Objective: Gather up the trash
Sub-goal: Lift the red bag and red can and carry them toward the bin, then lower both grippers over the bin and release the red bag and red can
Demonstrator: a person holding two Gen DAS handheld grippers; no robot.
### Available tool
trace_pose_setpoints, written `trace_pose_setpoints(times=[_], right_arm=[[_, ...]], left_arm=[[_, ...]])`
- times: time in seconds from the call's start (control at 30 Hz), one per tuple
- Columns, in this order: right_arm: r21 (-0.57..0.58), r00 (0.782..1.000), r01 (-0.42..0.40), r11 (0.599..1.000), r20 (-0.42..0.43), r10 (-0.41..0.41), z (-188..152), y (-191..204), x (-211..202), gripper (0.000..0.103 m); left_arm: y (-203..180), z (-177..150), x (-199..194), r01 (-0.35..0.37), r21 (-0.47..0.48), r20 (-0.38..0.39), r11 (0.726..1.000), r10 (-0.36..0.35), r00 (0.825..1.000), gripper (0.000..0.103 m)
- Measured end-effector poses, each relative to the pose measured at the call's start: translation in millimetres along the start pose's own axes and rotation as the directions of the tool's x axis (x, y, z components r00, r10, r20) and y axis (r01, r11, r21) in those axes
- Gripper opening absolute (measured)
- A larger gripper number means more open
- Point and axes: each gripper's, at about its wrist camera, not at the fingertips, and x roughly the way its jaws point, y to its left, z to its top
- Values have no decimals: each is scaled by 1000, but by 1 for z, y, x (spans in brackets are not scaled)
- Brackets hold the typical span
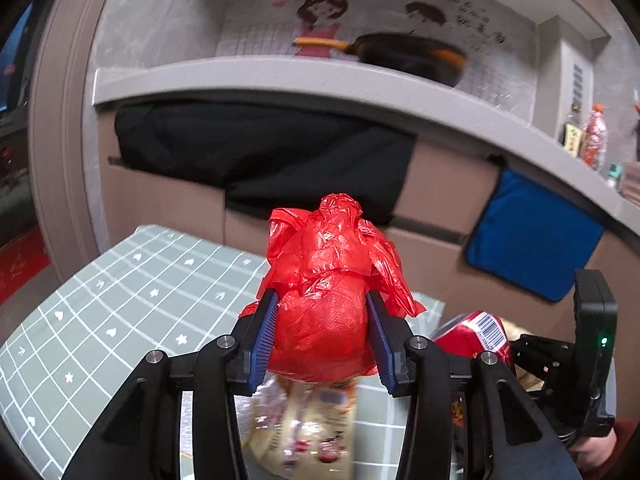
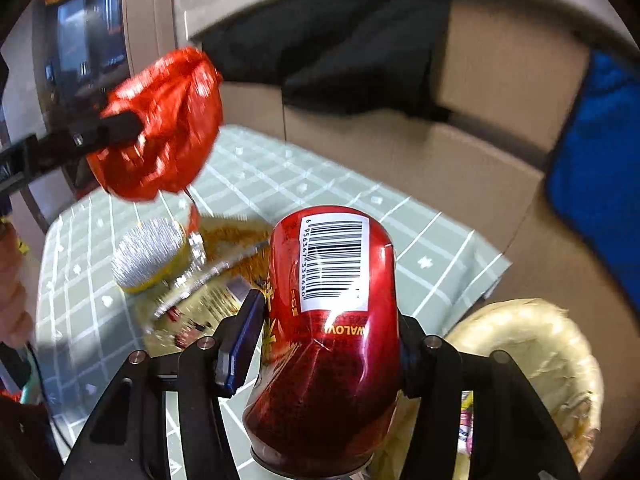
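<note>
My left gripper (image 1: 320, 336) has its jaws clamped on a crumpled red plastic bag (image 1: 328, 280), my right gripper (image 2: 328, 344) on a dented red can (image 2: 332, 320).

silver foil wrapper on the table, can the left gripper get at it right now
Probably not yet: the left gripper is shut on the red plastic bag, so its jaws are full. The silver foil wrapper lies uncovered on the table.

red plastic bag (image 1: 320, 304) — crumpled, bunched, held above the table | red can (image 2: 328, 344) — dented, barcode up, tilted, lifted | snack wrapper (image 2: 208, 292) — foil-lined, lying flat on the tablecloth
</note>
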Motion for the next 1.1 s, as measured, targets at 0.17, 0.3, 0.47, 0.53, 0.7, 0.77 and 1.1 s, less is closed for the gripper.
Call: trace_pose_setpoints(times=[0.17,0.3,0.47,0.53,0.7,0.77,1.1], right_arm=[[20,992,80,997,96,-81,1,-11,-54,52],[84,974,148,985,160,-160,-8,-28,-103,52],[177,938,242,954,210,-277,-27,-56,-155,52],[211,927,261,942,219,-306,-34,-67,-169,52],[280,904,281,918,244,-351,-47,-89,-192,52],[304,897,281,910,254,-362,-50,-97,-197,52],[369,898,273,888,234,-373,-73,-122,-189,52]], left_arm=[[-39,1,-16,67,36,36,997,-69,997,44],[-72,-2,-18,143,55,25,988,-144,989,44],[-117,-10,-18,220,95,6,971,-222,975,44],[-133,-13,-16,249,107,-6,963,-250,968,44],[-163,-21,-9,278,140,-25,950,-278,960,45],[-170,-23,-4,288,141,-34,947,-286,958,45],[-191,-41,21,302,141,-93,943,-291,952,45]])
